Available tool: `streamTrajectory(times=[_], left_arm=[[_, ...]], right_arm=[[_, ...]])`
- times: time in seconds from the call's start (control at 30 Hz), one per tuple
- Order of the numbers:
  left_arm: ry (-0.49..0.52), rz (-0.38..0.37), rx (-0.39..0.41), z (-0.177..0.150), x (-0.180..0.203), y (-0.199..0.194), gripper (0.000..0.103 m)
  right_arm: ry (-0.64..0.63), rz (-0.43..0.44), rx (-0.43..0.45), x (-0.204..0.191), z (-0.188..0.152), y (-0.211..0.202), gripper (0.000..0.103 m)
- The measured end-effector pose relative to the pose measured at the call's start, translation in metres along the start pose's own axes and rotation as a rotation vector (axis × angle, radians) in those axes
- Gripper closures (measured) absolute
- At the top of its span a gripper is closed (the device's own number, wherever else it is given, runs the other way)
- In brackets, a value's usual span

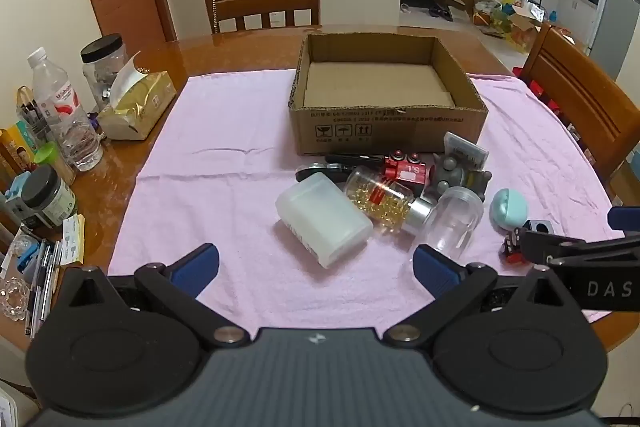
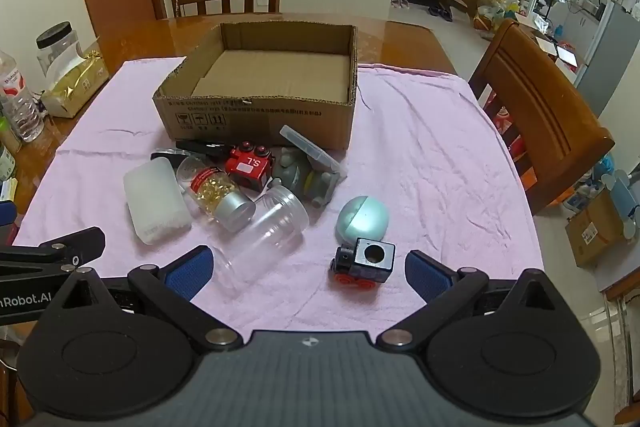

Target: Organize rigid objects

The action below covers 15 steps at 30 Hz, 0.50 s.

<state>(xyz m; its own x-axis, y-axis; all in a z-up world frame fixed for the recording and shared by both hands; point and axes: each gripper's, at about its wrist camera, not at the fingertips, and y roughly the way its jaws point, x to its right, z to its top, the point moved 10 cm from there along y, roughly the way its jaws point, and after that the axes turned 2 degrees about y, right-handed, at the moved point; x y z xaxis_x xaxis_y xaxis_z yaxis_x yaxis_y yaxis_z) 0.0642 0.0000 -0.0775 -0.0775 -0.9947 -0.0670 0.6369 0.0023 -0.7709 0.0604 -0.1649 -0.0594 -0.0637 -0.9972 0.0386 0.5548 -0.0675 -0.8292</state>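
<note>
An open cardboard box (image 1: 390, 135) (image 2: 256, 119) stands empty at the far side of a pink cloth. In front of it lies a pile: a white plastic case (image 1: 324, 219) (image 2: 155, 201), a capsule bottle (image 1: 380, 201) (image 2: 218, 195), a clear jar (image 1: 452, 221) (image 2: 266, 233), a red toy engine (image 1: 406, 171) (image 2: 250, 165), a grey figure (image 1: 456, 173) (image 2: 300, 177), a teal ball (image 1: 508, 209) (image 2: 363, 219) and a small dark toy train (image 2: 362, 263). My left gripper (image 1: 316, 267) hovers open near the white case. My right gripper (image 2: 306, 271) hovers open, the dark train between its fingers, untouched.
The pink cloth (image 1: 224, 163) covers a wooden table. On the table's left edge stand a water bottle (image 1: 64, 111), jars, a tissue pack (image 1: 136, 107) and pens. Wooden chairs stand at the far side (image 1: 262, 1) and the right (image 2: 536, 107).
</note>
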Motion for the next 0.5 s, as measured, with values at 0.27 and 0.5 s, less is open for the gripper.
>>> streamTrajectory(times=[0.27, 0.5], left_arm=[[0.000, -0.005, -0.003, 0.005, -0.002, -0.002, 0.001], [0.003, -0.003, 0.008, 0.006, -0.002, -0.004, 0.001]], right_arm=[[0.000, -0.001, 0.000, 0.001, -0.002, 0.000, 0.000], [0.001, -0.002, 0.004, 0.001, 0.001, 0.000, 0.000]])
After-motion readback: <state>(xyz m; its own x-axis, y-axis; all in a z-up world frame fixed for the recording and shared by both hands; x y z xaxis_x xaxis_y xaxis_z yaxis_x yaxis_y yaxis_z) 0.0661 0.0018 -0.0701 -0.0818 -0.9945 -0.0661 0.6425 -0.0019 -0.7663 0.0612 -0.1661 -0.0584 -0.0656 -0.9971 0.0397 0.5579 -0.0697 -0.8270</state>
